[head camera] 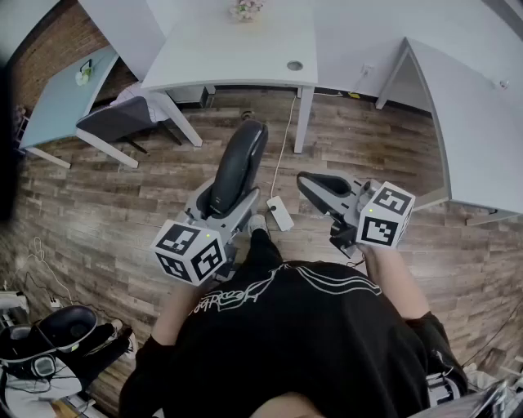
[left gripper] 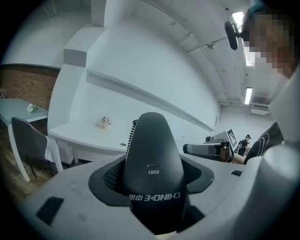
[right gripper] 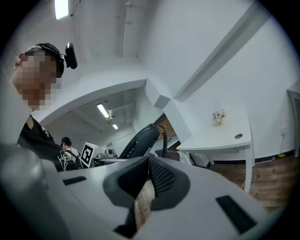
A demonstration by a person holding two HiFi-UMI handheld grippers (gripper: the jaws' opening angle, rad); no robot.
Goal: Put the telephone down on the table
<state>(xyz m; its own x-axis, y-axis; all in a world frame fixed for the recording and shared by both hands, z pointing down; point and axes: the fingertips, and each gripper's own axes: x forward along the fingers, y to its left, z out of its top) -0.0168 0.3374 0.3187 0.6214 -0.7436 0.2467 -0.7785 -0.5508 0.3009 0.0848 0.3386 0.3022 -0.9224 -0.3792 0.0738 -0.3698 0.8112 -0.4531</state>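
Telephone (head camera: pixel 243 153) clamped in left hand-held gripper (head camera: pixel 225 204), jaws wide.

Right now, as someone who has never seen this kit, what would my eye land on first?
The black telephone handset stands out first, gripped by the left hand-held gripper in front of the person and sticking out past it. Beside it, the right hand-held gripper is shut and empty. Ahead stands a white table with a small bunch of flowers near its far edge.
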